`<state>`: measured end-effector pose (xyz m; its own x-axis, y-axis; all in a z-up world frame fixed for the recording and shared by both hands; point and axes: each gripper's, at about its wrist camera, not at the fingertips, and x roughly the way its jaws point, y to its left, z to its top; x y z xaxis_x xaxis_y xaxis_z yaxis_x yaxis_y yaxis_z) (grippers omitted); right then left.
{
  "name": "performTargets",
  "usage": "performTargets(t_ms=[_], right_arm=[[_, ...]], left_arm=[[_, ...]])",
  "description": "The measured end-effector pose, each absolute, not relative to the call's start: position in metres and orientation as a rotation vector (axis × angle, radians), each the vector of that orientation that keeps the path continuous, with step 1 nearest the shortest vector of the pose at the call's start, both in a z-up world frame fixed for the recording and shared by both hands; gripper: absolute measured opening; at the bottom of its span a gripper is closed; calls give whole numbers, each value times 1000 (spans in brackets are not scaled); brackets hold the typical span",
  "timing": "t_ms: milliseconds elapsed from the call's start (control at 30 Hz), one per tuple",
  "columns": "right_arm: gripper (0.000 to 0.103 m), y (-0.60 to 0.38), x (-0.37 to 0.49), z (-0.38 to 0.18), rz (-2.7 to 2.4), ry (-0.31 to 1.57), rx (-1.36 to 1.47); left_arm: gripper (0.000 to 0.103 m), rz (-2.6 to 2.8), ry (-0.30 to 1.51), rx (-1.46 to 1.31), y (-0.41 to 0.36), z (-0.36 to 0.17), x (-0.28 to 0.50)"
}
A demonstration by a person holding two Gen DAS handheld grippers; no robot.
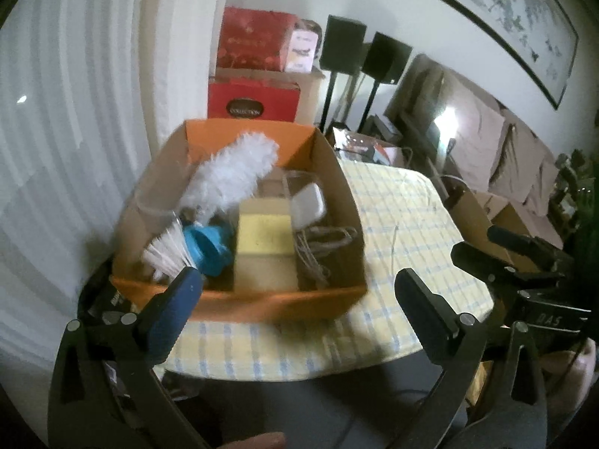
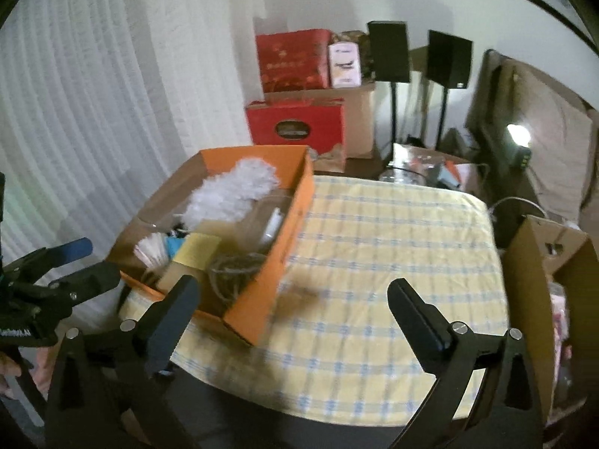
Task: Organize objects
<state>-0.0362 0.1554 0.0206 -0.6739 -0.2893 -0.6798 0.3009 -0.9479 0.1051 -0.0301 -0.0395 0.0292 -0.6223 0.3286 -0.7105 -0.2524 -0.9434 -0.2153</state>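
An orange cardboard box (image 1: 262, 307) stands at the left end of a table with a yellow checked cloth (image 1: 397, 232). In it lie a white feather duster (image 1: 232, 176), a blue-handled white brush (image 1: 187, 249), a yellow sponge block (image 1: 264, 247), a white charger (image 1: 307, 202) and a coiled cord (image 1: 322, 241). The box also shows in the right wrist view (image 2: 277, 254), with the duster (image 2: 232, 191) and sponge (image 2: 194, 252). My left gripper (image 1: 299, 314) is open and empty just in front of the box. My right gripper (image 2: 295, 318) is open and empty above the cloth (image 2: 374, 262), right of the box.
Red gift boxes (image 2: 295, 123) and two black speakers on stands (image 2: 389, 52) stand behind the table by the wall. A white curtain (image 2: 75, 112) hangs at left. An open brown carton (image 2: 539, 273) stands at the table's right. A sofa (image 1: 486, 142) lies beyond.
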Motion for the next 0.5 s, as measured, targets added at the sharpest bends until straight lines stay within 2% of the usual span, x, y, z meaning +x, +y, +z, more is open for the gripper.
performTargets(t_ms=[500], right_arm=[[102, 189, 21, 5, -2725, -25, 1042]], left_arm=[[103, 2605, -83, -1157, -24, 17, 10]])
